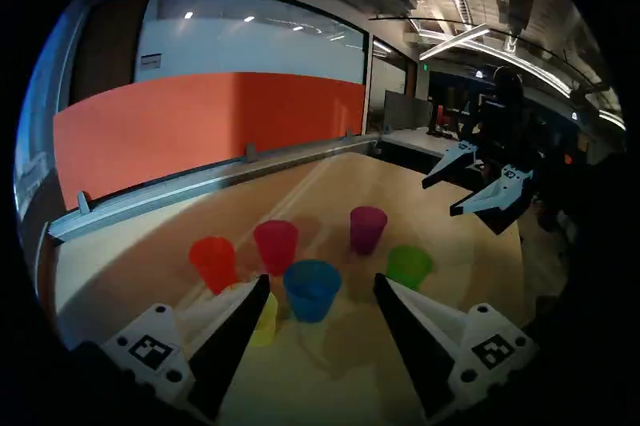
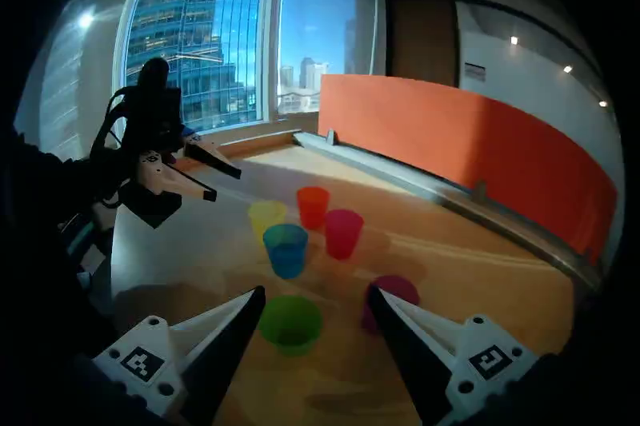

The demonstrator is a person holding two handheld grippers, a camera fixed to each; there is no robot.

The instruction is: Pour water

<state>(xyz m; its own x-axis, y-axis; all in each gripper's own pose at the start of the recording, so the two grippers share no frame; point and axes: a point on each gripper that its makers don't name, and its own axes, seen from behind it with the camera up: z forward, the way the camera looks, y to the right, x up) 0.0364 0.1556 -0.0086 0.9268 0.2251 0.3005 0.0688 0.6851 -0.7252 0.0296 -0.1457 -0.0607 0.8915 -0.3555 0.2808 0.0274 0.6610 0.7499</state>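
Six translucent plastic cups stand upright in a loose cluster on the pale wooden surface (image 1: pixel 344 186). In the left gripper view they run from left to right:
- the orange cup (image 1: pixel 214 262)
- the yellow cup (image 1: pixel 268 322), half hidden behind the left finger
- the red cup (image 1: pixel 276 244)
- the blue cup (image 1: pixel 311 288)
- the purple cup (image 1: pixel 368 228)
- the green cup (image 1: pixel 409 265)

Whether any of them holds water cannot be told.

The left gripper view also takes in ceiling light strips (image 1: pixel 456 41). To the right it shows the right gripper (image 1: pixel 440 198) held above the far side of the surface, its fingers apart and empty. The right gripper view shows instead a window (image 2: pixel 200 50) with towers outside, and before it, at the left, the left gripper (image 2: pixel 224 185) raised over the surface.

The left gripper's fingers are spread wide and grip nothing. The blue cup sits in line with the gap between them, just past the tips. In the right gripper view that gripper's fingers are likewise spread. The green cup lies between them, nearer the left finger, and the purple cup is partly hidden behind the right finger.
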